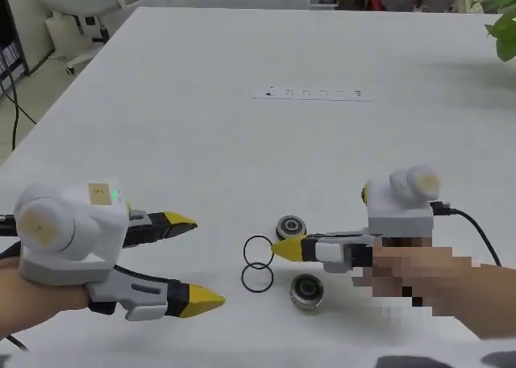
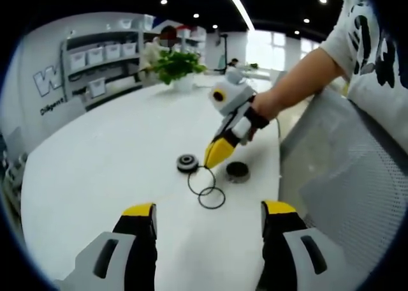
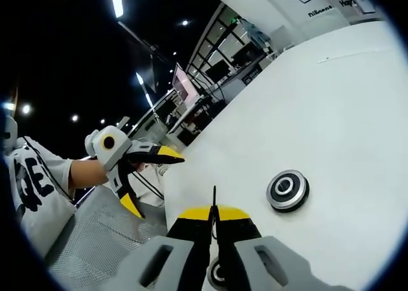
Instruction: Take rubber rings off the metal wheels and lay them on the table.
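Head view. The white surface (image 1: 242, 142) runs from the frame's bottom to its far edge at the top. Its left edge slants from mid-left up to the upper left, where a white chair (image 1: 76, 21) stands beyond it. The whole upper half of the surface lies bare except for a faint printed strip (image 1: 310, 94) above centre; a green plant (image 1: 504, 29) shows at the upper right corner.

All the work sits low in the frame, close to the near edge. The left gripper (image 1: 193, 261) hovers at lower left, its yellow-tipped fingers (image 1: 205, 301) spread apart and holding nothing, well apart from the parts. The right gripper (image 1: 284, 248) reaches in from the right, fingers together and clamped on the rim of a rubber ring (image 1: 245, 251). In the right gripper view that ring stands edge-on as a thin dark line between the closed tips. The second rubber ring (image 1: 256, 291) lies flat just below, touching or overlapping the first.

The far metal wheel (image 1: 290, 226) rests just above the right gripper's tip; the near metal wheel (image 1: 306, 290) rests just below it, beside the second ring. A black cable (image 1: 476, 231) trails from the right gripper toward the right edge.

Left gripper view: both wheels and both rings lie close to the surface's edge on the right of the frame.
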